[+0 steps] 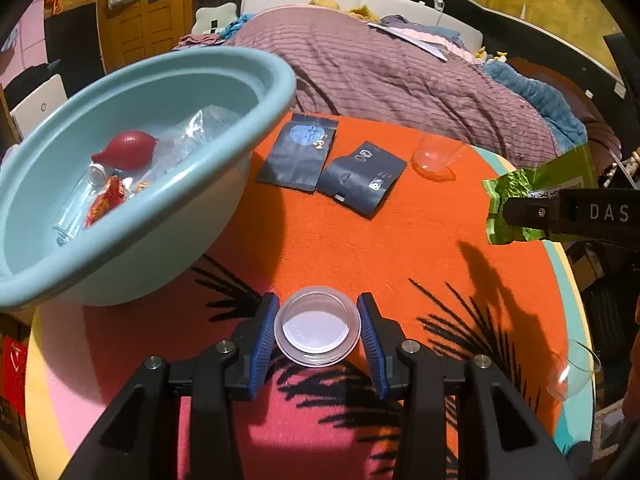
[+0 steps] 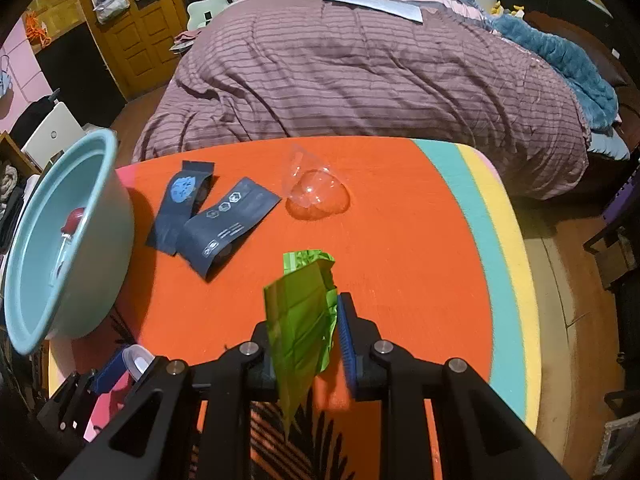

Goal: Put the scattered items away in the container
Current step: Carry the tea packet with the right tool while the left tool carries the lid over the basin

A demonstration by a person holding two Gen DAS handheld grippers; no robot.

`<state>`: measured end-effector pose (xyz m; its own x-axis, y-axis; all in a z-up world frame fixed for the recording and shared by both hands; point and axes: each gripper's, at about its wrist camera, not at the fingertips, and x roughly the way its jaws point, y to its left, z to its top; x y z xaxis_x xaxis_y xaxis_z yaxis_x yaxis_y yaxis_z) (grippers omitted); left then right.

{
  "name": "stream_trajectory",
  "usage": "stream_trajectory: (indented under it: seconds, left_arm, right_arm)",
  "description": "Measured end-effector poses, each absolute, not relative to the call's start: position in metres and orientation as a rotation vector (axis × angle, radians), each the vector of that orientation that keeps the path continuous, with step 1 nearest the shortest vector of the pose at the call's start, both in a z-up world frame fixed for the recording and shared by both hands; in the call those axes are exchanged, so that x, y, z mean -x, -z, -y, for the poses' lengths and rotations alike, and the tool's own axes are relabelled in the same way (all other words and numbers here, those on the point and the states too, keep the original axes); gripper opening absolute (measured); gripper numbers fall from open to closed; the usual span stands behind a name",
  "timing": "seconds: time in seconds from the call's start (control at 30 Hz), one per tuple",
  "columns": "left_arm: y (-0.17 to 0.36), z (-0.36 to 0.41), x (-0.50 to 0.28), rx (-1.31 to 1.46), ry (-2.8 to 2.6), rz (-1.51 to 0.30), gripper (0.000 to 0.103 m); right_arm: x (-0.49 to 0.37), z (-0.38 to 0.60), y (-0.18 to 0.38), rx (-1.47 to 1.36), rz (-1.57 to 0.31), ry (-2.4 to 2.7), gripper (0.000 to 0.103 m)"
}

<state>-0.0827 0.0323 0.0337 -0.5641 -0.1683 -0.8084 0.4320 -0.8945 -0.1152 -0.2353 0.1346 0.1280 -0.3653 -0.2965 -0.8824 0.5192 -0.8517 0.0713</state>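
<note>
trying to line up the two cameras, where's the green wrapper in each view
Left wrist view: the green wrapper is at the right edge, pinched in the right gripper.
Right wrist view: the wrapper is at bottom centre, between that gripper's fingers.
Shared landmark: the two dark packets beside the blue basin.

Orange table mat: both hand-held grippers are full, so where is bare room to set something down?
Bare: the orange stretch between the dark navy pouches and striped edge. Crowded: beside the light blue plastic basin and clear plastic dome.
</note>
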Motion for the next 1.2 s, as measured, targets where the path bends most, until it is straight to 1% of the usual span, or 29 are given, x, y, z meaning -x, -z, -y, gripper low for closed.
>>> stream_trajectory:
  seconds: [0.37, 0.73, 1.0, 1.2]
  left_arm:
    - [-0.065, -0.04, 0.061, -1.166, 2.554, -0.385, 0.044]
    - [-0.106, -0.032, 0.052, -1.071, 2.591, -0.398, 0.044]
    - [-0.145, -0.007, 0.048, -0.938, 2.603, -0.375, 0.044]
    - [-0.158, 0.026, 0.048, -0.883, 2.567, -0.387, 0.044]
  right_arm:
    - [0.199, -0.14, -0.151, -1.311, -0.366, 2.244, 0.022]
    - [0.17, -0.143, -0.184, -1.215, -0.375, 2.257, 0.022]
    - [0.163, -0.129, -0.208, -1.142, -0.37, 2.248, 0.022]
    - [0.161, -0.106, -0.221, -1.085, -0.369, 2.22, 0.022]
